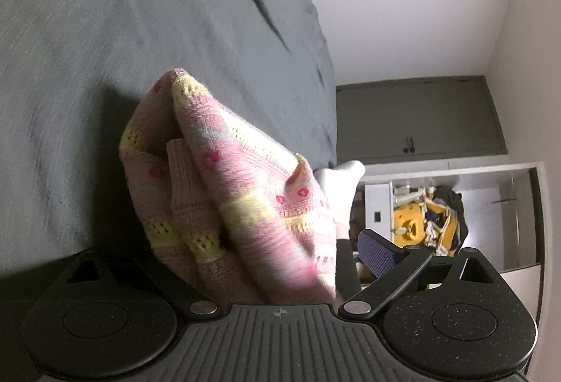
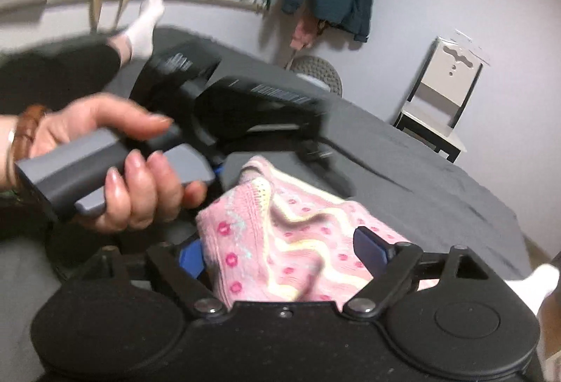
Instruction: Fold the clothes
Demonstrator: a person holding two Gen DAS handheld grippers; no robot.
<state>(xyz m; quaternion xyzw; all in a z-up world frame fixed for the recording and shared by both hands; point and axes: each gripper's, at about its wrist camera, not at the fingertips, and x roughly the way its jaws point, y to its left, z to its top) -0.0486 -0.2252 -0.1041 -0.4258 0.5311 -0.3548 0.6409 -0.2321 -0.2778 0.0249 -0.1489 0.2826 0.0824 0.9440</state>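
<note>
1. Right gripper [image 2: 280,252]: fingers spread wide, the pink knitted garment [image 2: 298,241] bunched loosely between them.
2. Left gripper [image 1: 266,252]: garment fills its gap; grip cannot be told.
3. Beyond both fingers, the grey bed [image 1: 140,31].

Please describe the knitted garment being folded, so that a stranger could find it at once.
On the wide dark grey bed sheet lies one bunched pink knitted sweater. Pale yellow openwork stripes and small red flower dots set it apart from the plain sheet and the white sock.
</note>
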